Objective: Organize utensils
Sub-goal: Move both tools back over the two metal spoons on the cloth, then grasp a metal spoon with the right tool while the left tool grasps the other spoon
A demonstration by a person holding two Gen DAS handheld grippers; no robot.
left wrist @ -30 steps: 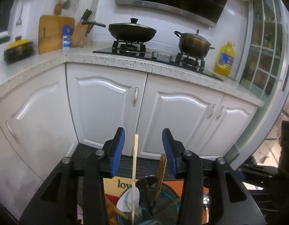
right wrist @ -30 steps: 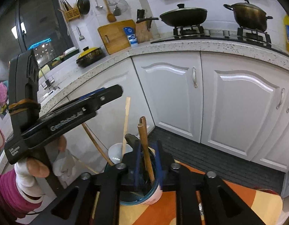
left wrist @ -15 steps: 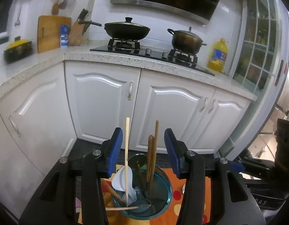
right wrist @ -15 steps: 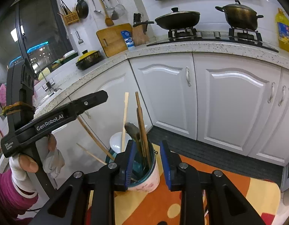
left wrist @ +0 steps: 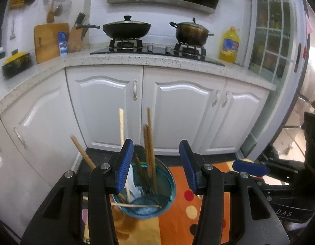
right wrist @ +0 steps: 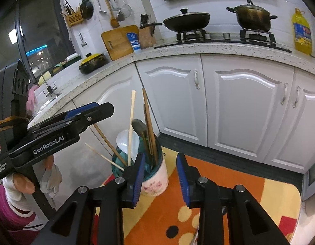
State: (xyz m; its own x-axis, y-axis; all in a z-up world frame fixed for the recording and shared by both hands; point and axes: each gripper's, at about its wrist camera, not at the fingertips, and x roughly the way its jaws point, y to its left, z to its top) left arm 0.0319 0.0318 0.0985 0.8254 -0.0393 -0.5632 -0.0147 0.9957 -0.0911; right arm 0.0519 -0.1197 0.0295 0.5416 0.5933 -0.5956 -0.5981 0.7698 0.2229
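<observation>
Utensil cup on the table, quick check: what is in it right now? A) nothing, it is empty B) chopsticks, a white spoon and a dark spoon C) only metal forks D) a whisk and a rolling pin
B: the right wrist view shows the utensil cup holding brown chopsticks, a white spoon and a dark spoon, and neither gripper holds any of them.

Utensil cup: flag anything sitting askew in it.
In the utensil cup, most sticks stand upright, but one pale chopstick lies almost flat across the rim, poking out sideways, and a wooden handle leans steeply outward. Neither gripper holds anything.
</observation>
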